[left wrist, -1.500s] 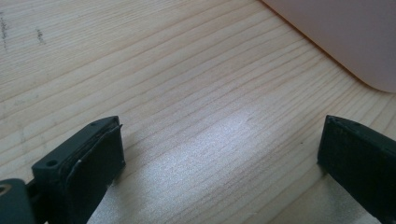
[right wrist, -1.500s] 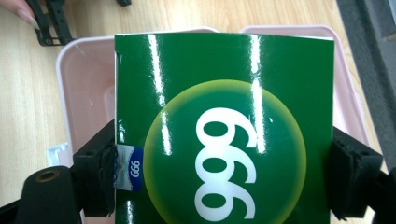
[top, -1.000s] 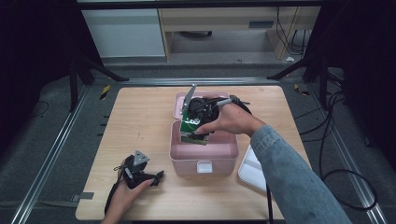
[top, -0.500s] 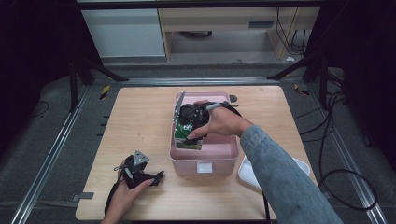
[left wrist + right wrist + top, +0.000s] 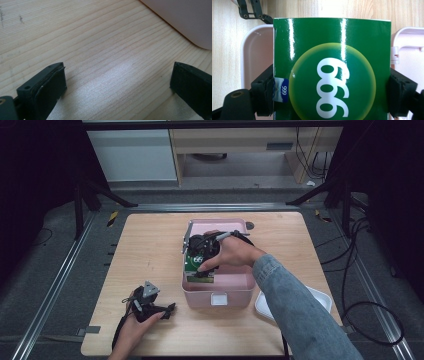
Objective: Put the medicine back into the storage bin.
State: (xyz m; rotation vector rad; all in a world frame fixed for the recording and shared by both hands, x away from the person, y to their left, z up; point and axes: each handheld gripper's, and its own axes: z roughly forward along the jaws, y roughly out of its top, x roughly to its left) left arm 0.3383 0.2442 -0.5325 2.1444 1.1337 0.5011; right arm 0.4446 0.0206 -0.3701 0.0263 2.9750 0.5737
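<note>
green box (image 5: 332, 70) clamped in right gripper (image 5: 331, 95), over pink bin (image 5: 218, 290)

A pale wooden surface (image 5: 150, 250) with a visible straight grain is set in the middle of the room, lit brightly from above while the surroundings are left in deep shadow. It is framed on its left and far sides by metal rails (image 5: 55, 285) laid on a grey carpeted floor (image 5: 30, 270). Beyond the far edge, a white cabinet (image 5: 132, 155) and a light wooden shelf unit (image 5: 240, 150) are seen against the back. Black stand legs (image 5: 92, 195) are planted at both far corners, and black cables (image 5: 360, 285) (some looped) are trailed across the floor at the right.
</note>
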